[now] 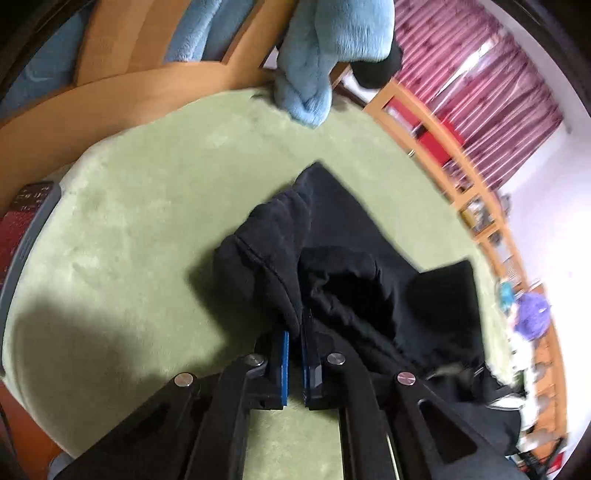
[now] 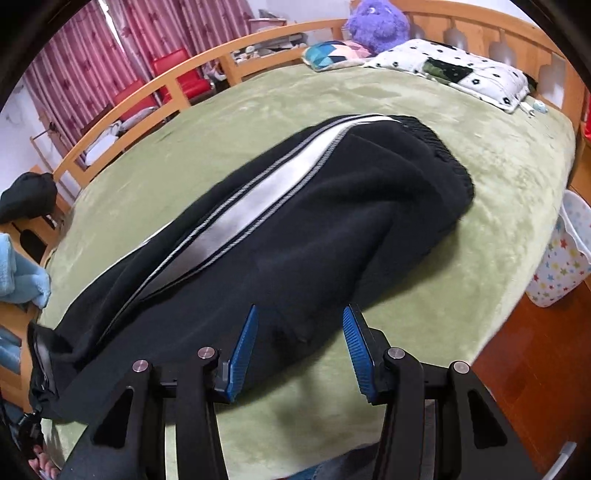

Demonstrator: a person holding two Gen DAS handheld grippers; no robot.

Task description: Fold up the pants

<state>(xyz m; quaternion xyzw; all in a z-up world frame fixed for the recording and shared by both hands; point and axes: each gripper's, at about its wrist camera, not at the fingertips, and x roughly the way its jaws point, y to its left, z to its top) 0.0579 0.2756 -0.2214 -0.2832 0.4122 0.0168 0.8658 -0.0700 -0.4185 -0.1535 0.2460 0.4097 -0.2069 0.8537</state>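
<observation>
Here we are looking along both grippers at black pants [image 2: 295, 221] lying on a green blanket [image 2: 480, 206] that is covering a bed with a wooden frame [image 2: 155, 92]. In the right wrist view the pants are stretching diagonally across the blanket, with a white side stripe [image 2: 258, 192] running along the upper leg and the ribbed waistband [image 2: 454, 162] sitting at the far end, towards a spotted pillow [image 2: 461, 74]. The near end is trailing off at the lower left, where dark folds are hiding how it finishes.

The right gripper [image 2: 299, 325] is standing released, its blue pads [image 2: 243, 343] apart and hovering over the near edge of the pants; we cannot tell whether the tips are touching the cloth.

In the left wrist view the left gripper [image 1: 293, 332] is clenching a bunched fold of the pants [image 1: 280, 258]. Its blue pads [image 1: 284, 365] are showing only at their lower part, almost together, while the cloth is swallowing the tips. The black fabric is so dark that its layers are hard to separate, and the right side of this view is blurring.

A light blue fluffy blanket [image 1: 325, 59] is hanging over the footboard, touching the far edge of the green blanket. A purple plush toy [image 2: 376, 26] is sitting by the headboard, and a star-patterned bin [image 2: 565, 254] is standing on the floor, cut off at the edge.
</observation>
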